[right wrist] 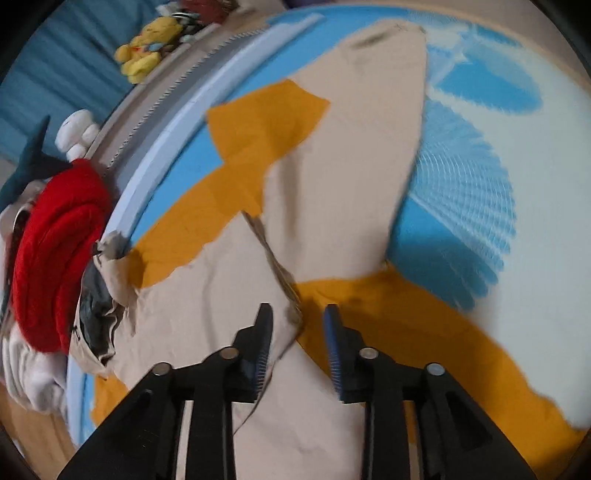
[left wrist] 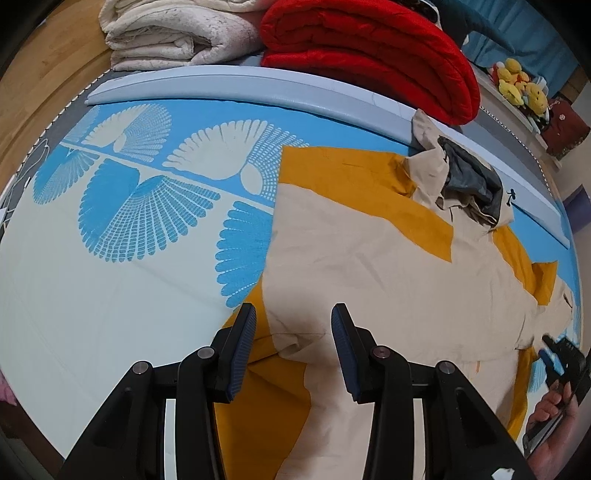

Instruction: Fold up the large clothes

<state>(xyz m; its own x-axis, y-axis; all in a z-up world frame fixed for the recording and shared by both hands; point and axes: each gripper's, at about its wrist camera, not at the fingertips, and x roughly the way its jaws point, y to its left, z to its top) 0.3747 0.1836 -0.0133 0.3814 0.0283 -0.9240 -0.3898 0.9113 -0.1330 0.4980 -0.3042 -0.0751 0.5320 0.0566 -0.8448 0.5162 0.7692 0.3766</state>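
Note:
A large beige and mustard-yellow jacket (left wrist: 369, 251) lies spread on the blue-and-white patterned sheet (left wrist: 110, 288), its grey-lined hood (left wrist: 469, 177) toward the far edge. My left gripper (left wrist: 293, 317) is open and empty, hovering over the jacket's near left part. My right gripper (right wrist: 298, 314) is open over the jacket (right wrist: 207, 302), its jaws on either side of a raised front edge of the fabric without closing on it. A beige sleeve (right wrist: 369, 155) stretches away ahead of it. The right gripper also shows in the left wrist view (left wrist: 554, 354), at the jacket's right side.
A folded red blanket (left wrist: 369, 51) and a folded cream blanket (left wrist: 173, 33) lie beyond a pale blue rail (left wrist: 240, 83) at the far edge. Yellow plush toys (left wrist: 521, 83) sit at the back right. Wooden floor (left wrist: 33, 85) shows to the left.

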